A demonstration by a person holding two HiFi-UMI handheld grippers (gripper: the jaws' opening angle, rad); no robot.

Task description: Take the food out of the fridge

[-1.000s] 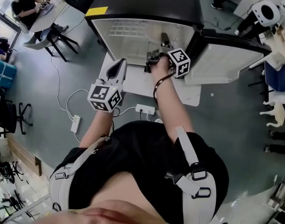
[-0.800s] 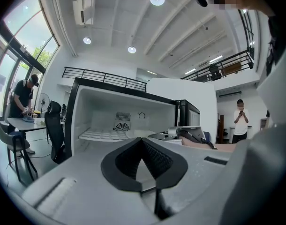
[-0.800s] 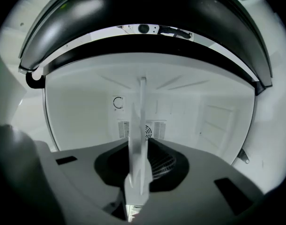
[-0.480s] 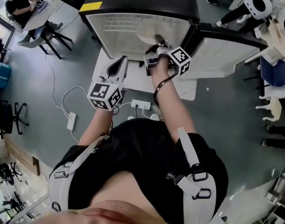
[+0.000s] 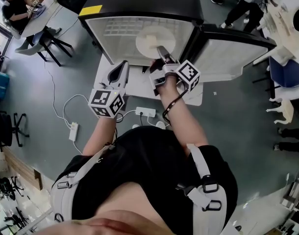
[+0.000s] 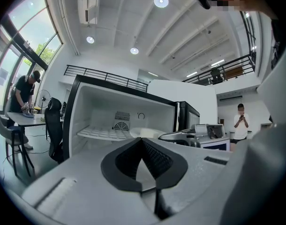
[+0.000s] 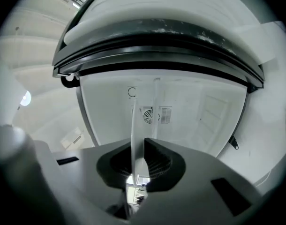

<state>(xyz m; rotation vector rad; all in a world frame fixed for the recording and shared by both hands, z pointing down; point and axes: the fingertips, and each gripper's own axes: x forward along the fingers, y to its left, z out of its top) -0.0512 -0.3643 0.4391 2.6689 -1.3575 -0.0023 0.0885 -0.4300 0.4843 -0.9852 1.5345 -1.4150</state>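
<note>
A small black fridge (image 5: 144, 4) stands open, its door (image 5: 233, 53) swung to the right. A round cream plate (image 5: 152, 40) sits at the fridge's mouth; whether food lies on it I cannot tell. My right gripper (image 5: 161, 52) holds the plate's near rim. Its jaws have just closed, and the rim shows edge-on as a thin white sheet (image 7: 135, 125) between the pads. My left gripper (image 5: 124, 65) hangs level in front of the fridge, left of the plate, shut and holding nothing. In the left gripper view the plate (image 6: 145, 132) shows beyond the shut left gripper (image 6: 143, 142).
A white wire shelf (image 5: 117, 29) fills the fridge's left part. The fridge stands on a white board (image 5: 139, 82). A power strip (image 5: 147, 113) and cables lie on the grey floor. Chairs and a table (image 5: 46, 38) stand at the left. A person (image 6: 240, 121) stands far off.
My right gripper shut on the plate's rim inside the fridge and drew back, and the plate has slid out to the fridge's front. The left gripper has stayed put.
</note>
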